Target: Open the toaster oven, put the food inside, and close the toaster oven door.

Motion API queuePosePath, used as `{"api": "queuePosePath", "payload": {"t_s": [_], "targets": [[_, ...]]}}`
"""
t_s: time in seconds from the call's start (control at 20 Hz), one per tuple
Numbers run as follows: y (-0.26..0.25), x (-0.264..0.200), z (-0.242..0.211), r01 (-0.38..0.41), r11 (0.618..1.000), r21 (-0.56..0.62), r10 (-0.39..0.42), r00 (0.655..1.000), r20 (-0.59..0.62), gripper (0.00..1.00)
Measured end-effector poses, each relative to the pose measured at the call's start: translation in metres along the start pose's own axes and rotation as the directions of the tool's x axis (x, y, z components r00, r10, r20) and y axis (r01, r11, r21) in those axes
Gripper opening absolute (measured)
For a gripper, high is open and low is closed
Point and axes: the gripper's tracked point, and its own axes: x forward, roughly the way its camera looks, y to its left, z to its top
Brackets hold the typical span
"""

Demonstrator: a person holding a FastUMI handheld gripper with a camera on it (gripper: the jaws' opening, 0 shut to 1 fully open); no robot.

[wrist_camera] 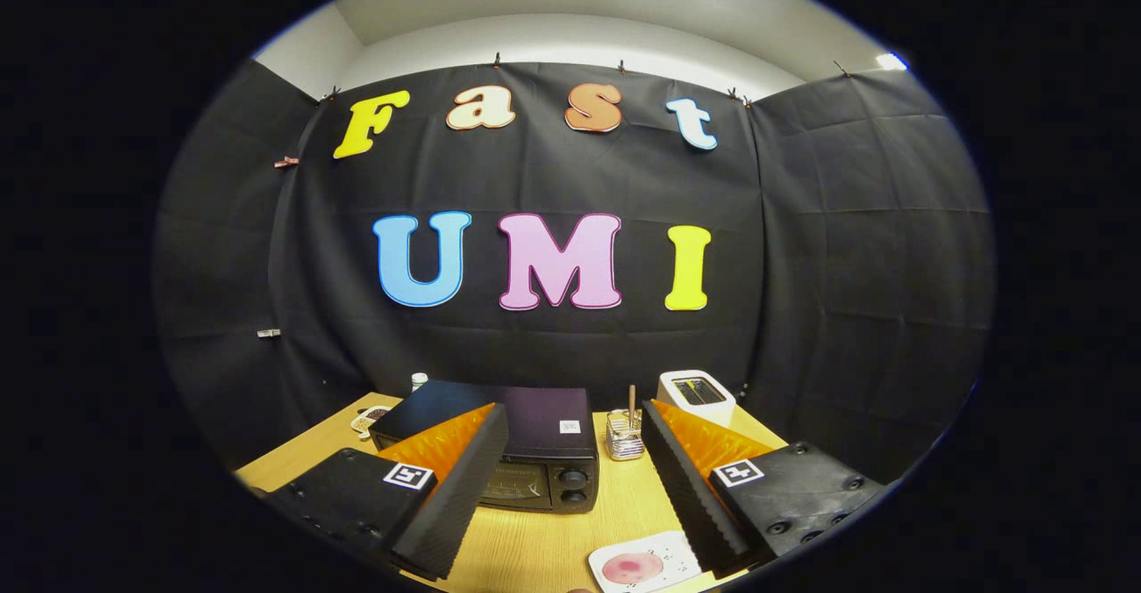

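Tongs (575, 495) apart and empty, held above the table (535, 548).

Nearest, between the fingertips, a white plate (644, 564) bears a pinkish round of food (633, 567). Beyond the fingers stands the oven (521, 455), part hidden by the left finger, its door seemingly shut; nothing of the task looks done, so opening, loading and closing all remain. A metal holder (625, 435) stands just beside the oven, a white toaster (696, 394) behind it, and nothing blocks the door.
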Motion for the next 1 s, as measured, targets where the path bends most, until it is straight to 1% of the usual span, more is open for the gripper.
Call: {"api": "queuePosePath", "payload": {"t_s": [0.2,0.4,0.55,0.75,0.9,1.0], "targets": [[0.012,0.009,-0.012,-0.010,1.000,0.006,0.010,0.999,-0.033,0.98],[0.036,0.024,-0.024,-0.033,0.999,0.012,0.033,0.997,-0.072,0.98],[0.066,0.041,-0.038,-0.060,0.998,0.029,0.062,0.993,-0.104,0.98],[0.104,0.068,-0.068,-0.083,0.996,0.015,0.084,0.984,-0.156,0.98],[0.120,0.088,-0.093,-0.057,0.998,0.006,0.057,0.979,-0.194,0.98],[0.133,0.100,-0.113,-0.042,0.999,0.020,0.045,0.971,-0.235,0.98]]}}
